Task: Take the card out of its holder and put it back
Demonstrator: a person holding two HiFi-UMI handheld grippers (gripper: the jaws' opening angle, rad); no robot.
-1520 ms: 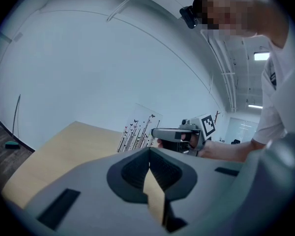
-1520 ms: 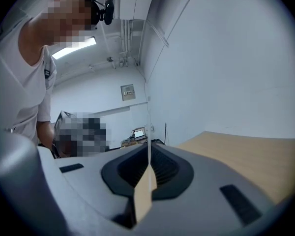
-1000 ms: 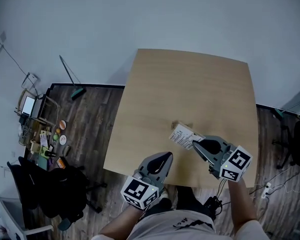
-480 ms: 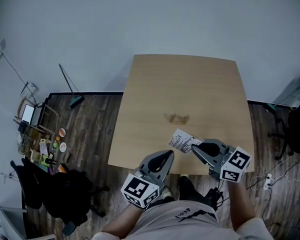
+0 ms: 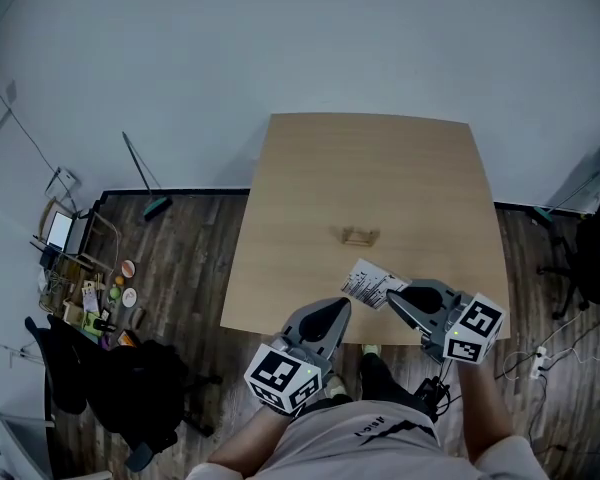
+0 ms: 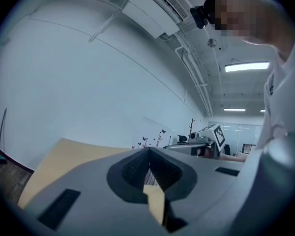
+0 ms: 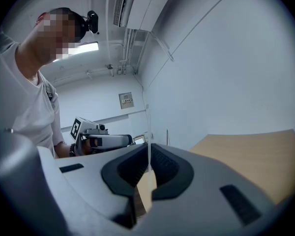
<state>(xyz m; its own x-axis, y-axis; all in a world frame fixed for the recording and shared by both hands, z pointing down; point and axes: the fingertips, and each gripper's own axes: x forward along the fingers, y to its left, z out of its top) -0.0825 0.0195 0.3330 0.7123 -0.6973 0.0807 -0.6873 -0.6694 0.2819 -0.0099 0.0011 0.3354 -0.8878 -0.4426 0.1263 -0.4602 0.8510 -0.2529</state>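
A small wooden card holder (image 5: 358,236) stands empty in the middle of the light wooden table (image 5: 410,168). The white printed card (image 5: 369,283) hangs above the table's near edge, apart from the holder, with my right gripper (image 5: 393,295) shut on its right end. In the right gripper view the card (image 7: 148,124) shows edge-on as a thin line rising from between the closed jaws of my right gripper (image 7: 148,151). My left gripper (image 5: 336,310) hovers at the near edge left of the card, shut and holding nothing; the left gripper view shows the jaws of my left gripper (image 6: 148,156) pressed together.
Dark wood floor surrounds the table. A broom (image 5: 143,173) leans at the wall to the left, and a cluttered rack (image 5: 75,268) and black chair (image 5: 110,388) stand further left. Cables and a power strip (image 5: 540,363) lie on the floor at right.
A second ago the card was close to the holder; my right gripper has since carried it toward the near edge. Over the last half second both grippers barely moved.
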